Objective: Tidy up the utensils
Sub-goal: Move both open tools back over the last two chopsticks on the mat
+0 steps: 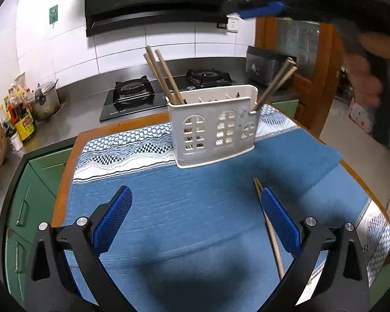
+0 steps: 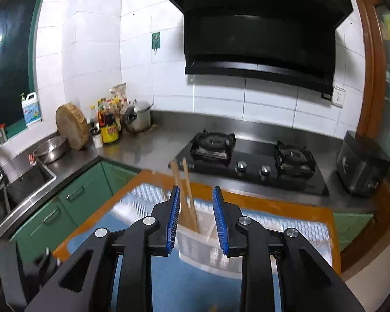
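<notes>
Chopsticks (image 2: 188,197) stand loose between the right hand-held gripper (image 2: 196,218), slightly parted; left (image 1: 196,218) gapes empty.

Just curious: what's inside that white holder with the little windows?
The holder has chopsticks: three at the left end, two at the right. Middle slots look empty; the walls hide the bottoms.

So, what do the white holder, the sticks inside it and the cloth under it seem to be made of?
The utensil holder looks like moulded plastic: matt white, with thin walls and arched window cut-outs. The chopsticks look like wood or bamboo: plain brown and unglossy; which of the two I cannot tell. The blue mat looks like woven fabric: fine ribbed lines and a patterned border.
</notes>
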